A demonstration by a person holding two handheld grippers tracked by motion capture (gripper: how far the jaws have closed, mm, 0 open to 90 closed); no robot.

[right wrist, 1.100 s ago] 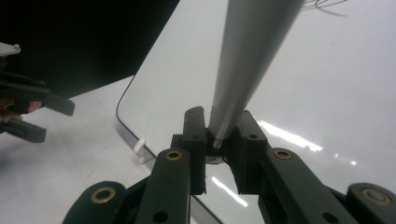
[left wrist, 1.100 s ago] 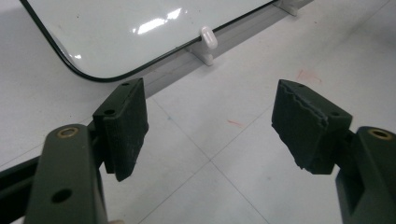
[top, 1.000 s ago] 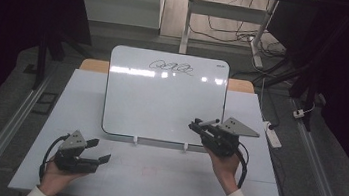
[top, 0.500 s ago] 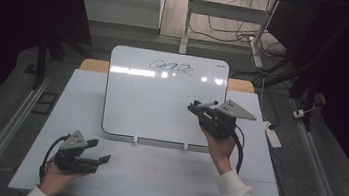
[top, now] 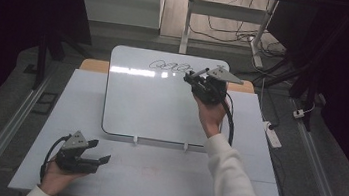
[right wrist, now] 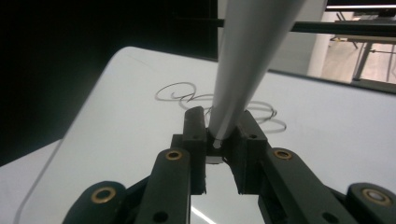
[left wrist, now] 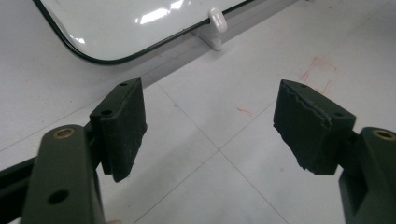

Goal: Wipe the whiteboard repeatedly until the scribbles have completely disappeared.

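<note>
A white whiteboard [top: 151, 105] lies on the pale table [top: 81, 101], with a black looping scribble [top: 169, 66] near its far edge. My right gripper [top: 191, 80] hovers over the board's far right part, just right of the scribble, shut on a pale grey marker [top: 199, 72]. In the right gripper view the marker [right wrist: 247, 56] rises steeply from between the jaws of the right gripper [right wrist: 219, 128], and the scribble [right wrist: 177, 91] lies just past them. My left gripper [top: 103, 160] rests at the table's near left, open, with nothing between its pads [left wrist: 123, 126].
Two small white clips [top: 135, 139] [left wrist: 217, 21] sit at the whiteboard's [left wrist: 116, 23] near edge. Faint red marks [left wrist: 317, 74] stain the table. A white power strip [top: 271, 135] lies on the floor at right. Desk legs and cables stand behind the table.
My right gripper has moved up the board, away from the person, from its near right part to beside the scribble, still holding the marker. The left gripper has stayed put.
</note>
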